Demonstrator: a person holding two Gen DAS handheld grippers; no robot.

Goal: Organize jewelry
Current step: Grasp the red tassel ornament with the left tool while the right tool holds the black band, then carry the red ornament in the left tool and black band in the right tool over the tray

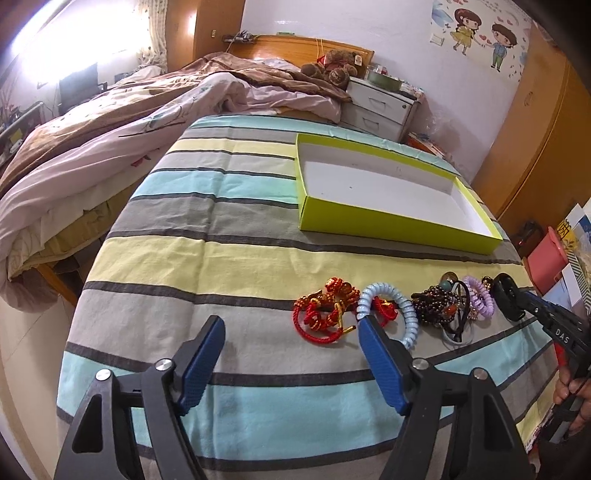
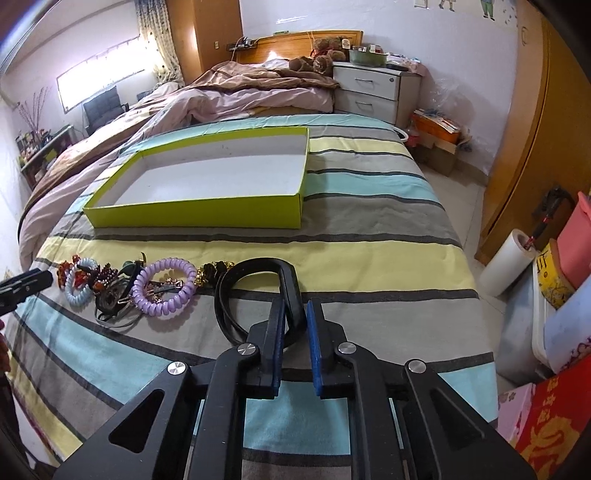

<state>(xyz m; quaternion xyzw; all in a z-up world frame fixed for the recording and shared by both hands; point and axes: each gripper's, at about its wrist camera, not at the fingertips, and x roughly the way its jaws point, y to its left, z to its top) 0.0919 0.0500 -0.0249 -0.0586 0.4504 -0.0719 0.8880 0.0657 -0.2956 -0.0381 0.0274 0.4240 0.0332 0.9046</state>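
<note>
The right claw pinches a black headband on the striped bed beside the jewelry pile, near the green box, while the left claw gapes wide.

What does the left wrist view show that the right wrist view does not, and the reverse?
Left only: open left tongs near the red cords; wall cartoon.
Right only: right tongs shut on the black headband; paper roll.
Both: green box, purple coil, blue coil.
</note>
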